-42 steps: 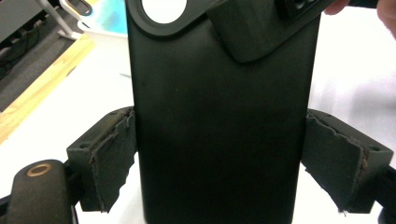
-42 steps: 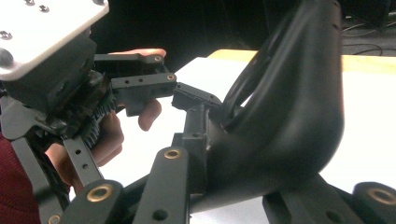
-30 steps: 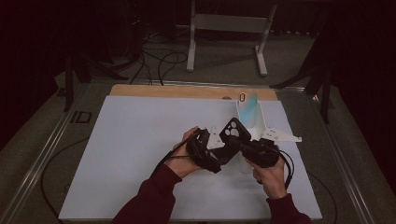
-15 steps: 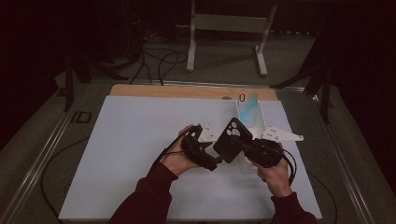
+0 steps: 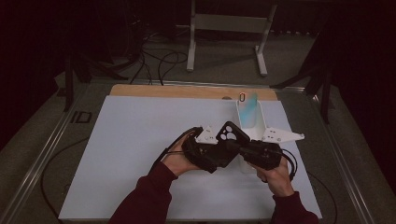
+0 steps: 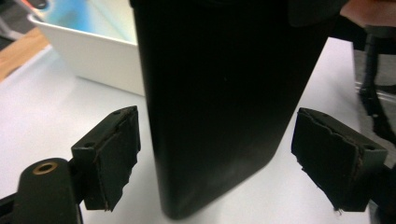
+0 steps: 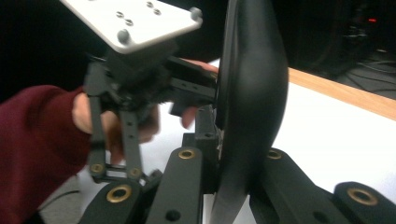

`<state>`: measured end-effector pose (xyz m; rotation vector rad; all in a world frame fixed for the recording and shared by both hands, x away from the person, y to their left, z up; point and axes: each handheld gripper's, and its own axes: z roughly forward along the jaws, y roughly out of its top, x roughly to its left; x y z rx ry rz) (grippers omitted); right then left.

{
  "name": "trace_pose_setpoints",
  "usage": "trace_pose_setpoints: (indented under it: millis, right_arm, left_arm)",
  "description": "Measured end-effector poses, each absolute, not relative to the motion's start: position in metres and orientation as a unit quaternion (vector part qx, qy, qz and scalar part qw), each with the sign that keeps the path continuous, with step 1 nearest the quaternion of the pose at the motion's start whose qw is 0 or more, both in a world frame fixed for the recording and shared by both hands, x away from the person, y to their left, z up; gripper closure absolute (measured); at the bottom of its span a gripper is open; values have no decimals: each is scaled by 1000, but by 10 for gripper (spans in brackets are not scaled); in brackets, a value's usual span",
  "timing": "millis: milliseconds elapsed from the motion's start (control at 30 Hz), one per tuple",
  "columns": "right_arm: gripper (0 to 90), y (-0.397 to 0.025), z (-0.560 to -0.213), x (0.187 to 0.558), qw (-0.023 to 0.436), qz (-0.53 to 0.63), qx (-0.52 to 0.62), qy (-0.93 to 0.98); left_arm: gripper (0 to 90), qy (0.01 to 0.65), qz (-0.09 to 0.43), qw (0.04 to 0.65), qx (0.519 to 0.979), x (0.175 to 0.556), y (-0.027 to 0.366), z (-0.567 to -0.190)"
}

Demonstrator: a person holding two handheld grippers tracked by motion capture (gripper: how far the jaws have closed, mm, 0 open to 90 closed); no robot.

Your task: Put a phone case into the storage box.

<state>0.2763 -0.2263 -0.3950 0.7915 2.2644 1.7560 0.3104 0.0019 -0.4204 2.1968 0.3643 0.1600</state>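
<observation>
Black and smooth, one flat slab-like device [image 5: 229,135] with white marks on its face stands between two hand-held grippers above the white surface [image 5: 140,140], beside one white tray [image 5: 250,122]. Right hand-held gripper [image 7: 233,186] clamps its edge — left hand-held gripper [image 6: 215,158] gapes around it, pads [image 6: 116,154] apart from it.
</observation>
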Motion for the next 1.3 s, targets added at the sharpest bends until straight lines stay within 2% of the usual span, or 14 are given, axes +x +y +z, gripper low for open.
trace_pose_setpoints:
  millis: [67,267,300,333,367,567,633,667,867,933,967,1000,1067,1300]
  right_arm:
    - [853,-226,-395,276,81,594,260,757]
    - [854,-230,-395,277,81,597,258,755]
    - [854,-231,-396,277,82,598,259,754]
    - [851,-234,-397,277,86,597,257,755]
    - [846,-235,-397,277,86,596,257,756]
    - [694,-236,-396,277,104,583,257,764]
    - [598,-236,-397,278,105,584,262,761]
    - [598,-236,-397,278,105,584,262,761]
    - [427,-234,-399,281,102,582,284,755]
    - [427,-233,-398,281,113,576,294,754]
    - [306,-233,-398,281,113,576,294,754]
    - [225,-235,-398,281,126,573,311,748]
    - [173,-236,-396,279,139,569,329,741]
    - [131,-230,-391,275,189,550,354,732]
  left_arm:
    - [202,141,62,442,883,309,2,-421]
    - [407,133,58,453,880,306,6,-420]
    - [407,133,58,453,880,306,6,-420]
    - [476,133,51,460,876,307,9,-420]
    - [501,133,50,461,876,307,10,-420]
    - [699,129,66,456,878,305,11,-423]
    - [768,120,68,455,880,305,10,-423]
    - [791,120,68,455,880,305,10,-423]
    - [797,120,63,455,880,303,7,-425]
    - [799,120,63,455,880,303,7,-425]
    - [799,125,71,459,877,303,9,-423]
    - [802,131,78,460,875,303,9,-423]
    - [802,144,89,463,870,305,11,-421]
    - [801,176,101,461,864,308,11,-423]
